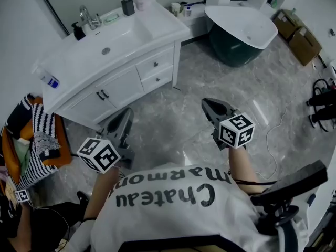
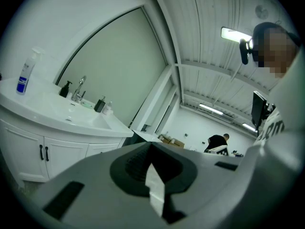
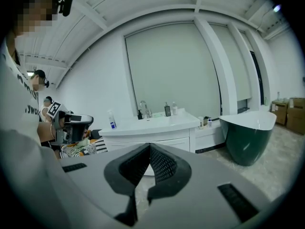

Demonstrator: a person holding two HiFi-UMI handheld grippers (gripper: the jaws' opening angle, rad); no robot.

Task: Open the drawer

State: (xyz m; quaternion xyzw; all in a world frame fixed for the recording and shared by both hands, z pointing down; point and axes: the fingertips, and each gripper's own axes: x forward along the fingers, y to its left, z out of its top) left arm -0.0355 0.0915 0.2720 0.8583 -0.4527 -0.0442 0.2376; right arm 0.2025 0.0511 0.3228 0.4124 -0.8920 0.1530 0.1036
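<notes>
White drawer [image 1: 155, 65], seemingly shut, lies well beyond clenched, empty left tool [image 1: 126, 112] and right tool [image 1: 207, 103].

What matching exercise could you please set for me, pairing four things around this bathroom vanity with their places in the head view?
Things:
1. clear spray bottle with blue label
2. dark green oval bathtub with white rim
3. brown cardboard boxes
4. black-and-white striped cloth

Places:
A. in the orange container left of the white vanity cabinet
B. on the floor, to the vanity's right
C. on the left end of the vanity's countertop
D. by the wall beyond the bathtub, upper right

Pairs: 1-C, 2-B, 3-D, 4-A.
</notes>
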